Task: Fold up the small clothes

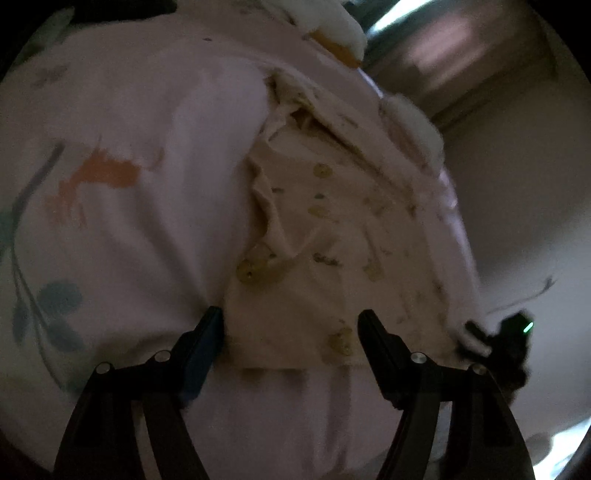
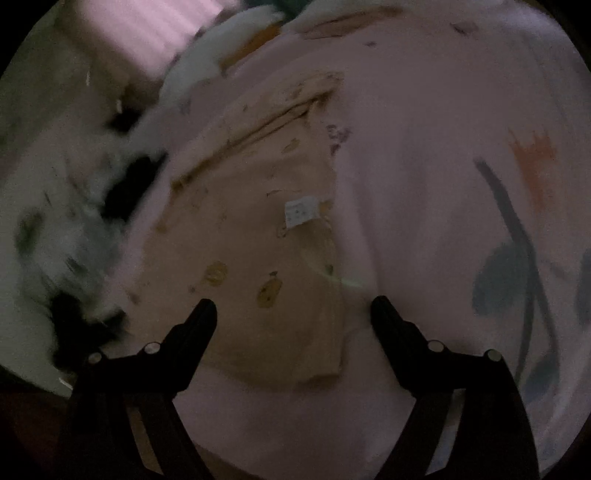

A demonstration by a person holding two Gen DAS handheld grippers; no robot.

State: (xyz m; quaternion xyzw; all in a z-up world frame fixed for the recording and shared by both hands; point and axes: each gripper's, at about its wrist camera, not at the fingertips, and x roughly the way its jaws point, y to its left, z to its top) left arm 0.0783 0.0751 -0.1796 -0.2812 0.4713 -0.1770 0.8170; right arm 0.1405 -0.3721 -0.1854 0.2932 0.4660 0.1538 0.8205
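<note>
A small cream garment (image 1: 325,258) with yellow prints lies on a pale pink sheet (image 1: 147,206). My left gripper (image 1: 290,325) is open just above its near hem, one finger at each side. In the right wrist view the same garment (image 2: 258,266) lies flat, a white label (image 2: 301,212) showing near its right edge. My right gripper (image 2: 293,308) is open over its near edge and holds nothing. The other gripper (image 1: 506,343) shows dark and blurred at the garment's right corner.
The sheet has orange (image 1: 103,173) and teal (image 1: 55,306) flower prints. White and orange cloth (image 1: 340,33) lies at the far end. A blurred black-and-white heap (image 2: 74,236) sits left of the garment. A wall and window (image 1: 480,44) lie beyond.
</note>
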